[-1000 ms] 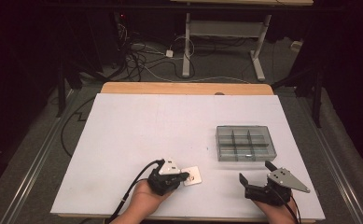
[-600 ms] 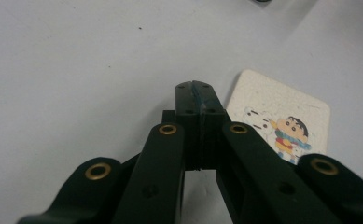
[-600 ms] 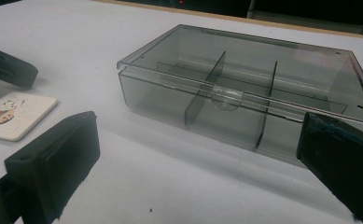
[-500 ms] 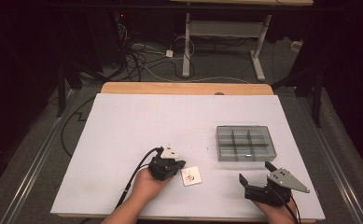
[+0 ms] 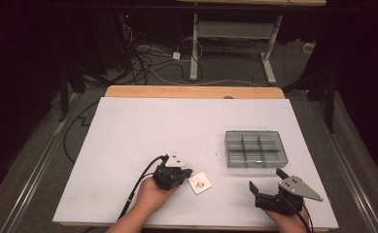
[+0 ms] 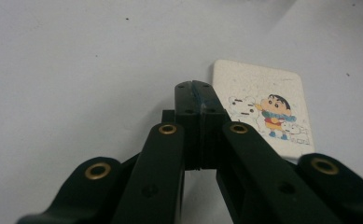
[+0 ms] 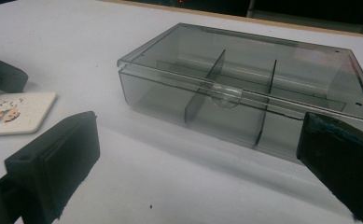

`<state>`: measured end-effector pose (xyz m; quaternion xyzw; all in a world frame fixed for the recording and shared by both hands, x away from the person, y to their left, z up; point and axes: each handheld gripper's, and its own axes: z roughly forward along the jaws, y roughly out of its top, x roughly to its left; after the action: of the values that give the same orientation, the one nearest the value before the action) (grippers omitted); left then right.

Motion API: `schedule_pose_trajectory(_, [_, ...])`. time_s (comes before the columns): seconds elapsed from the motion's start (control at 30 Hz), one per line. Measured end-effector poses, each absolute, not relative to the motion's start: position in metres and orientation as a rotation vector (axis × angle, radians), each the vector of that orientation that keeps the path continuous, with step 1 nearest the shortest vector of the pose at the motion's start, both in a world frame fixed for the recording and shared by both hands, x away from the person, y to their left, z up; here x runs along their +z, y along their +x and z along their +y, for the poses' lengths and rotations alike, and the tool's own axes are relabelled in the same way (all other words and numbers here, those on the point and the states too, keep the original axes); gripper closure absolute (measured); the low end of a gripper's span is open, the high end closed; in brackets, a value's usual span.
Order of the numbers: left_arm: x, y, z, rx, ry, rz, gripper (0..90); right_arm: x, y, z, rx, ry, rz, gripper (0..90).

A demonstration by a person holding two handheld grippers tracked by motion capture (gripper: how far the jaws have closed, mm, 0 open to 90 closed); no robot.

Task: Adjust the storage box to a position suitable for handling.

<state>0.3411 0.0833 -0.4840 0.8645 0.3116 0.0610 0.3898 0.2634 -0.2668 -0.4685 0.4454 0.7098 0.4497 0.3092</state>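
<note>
One camera looks down from high over the bench (image 5: 143, 126). Two ride low and close; both see the little card (image 6: 263, 109).

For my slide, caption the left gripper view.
Left gripper, jaws shut, beside a cartoon-printed white tile on the table.

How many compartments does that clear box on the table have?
6, in two rows of three inside the clear box, which sits lid shut on the table ahead of the right gripper.
</note>
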Motion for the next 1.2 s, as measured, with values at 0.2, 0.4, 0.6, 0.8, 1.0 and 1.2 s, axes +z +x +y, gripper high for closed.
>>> schedule_pose_trajectory(0.2, [-0.478, 0.337, 0.09, 0.145, 2.131, 0.774, 78.5, -0.467, 0.264, -0.267, 1.203, 1.175, 1.87, 0.0])
schedule_pose_trajectory(0.4, [-0.477, 0.327, 0.076, 0.058, 2.127, 0.645, 40.5, -0.466, 0.26, -0.266, 1.206, 1.176, 1.865, 0.0])
schedule_pose_trajectory(0.6, [-0.483, 0.326, 0.051, 0.104, 2.293, 0.587, 13.5, -0.463, 0.257, -0.265, 1.238, 1.195, 1.855, 0.0])
schedule_pose_trajectory(0.8, [-0.485, 0.327, 0.039, 0.164, 2.363, 0.577, 8.3, -0.465, 0.259, -0.264, 1.226, 1.196, 1.859, 0.0])
schedule_pose_trajectory(1.0, [-0.485, 0.332, 0.036, 0.165, 2.353, 0.597, 15.0, -0.466, 0.26, -0.262, 1.228, 1.193, 1.862, 0.0])
schedule_pose_trajectory(1.2, [-0.485, 0.33, 0.04, 0.162, 2.323, 0.58, 31.9, -0.467, 0.26, -0.257, 1.224, 1.187, 1.874, 0.0])
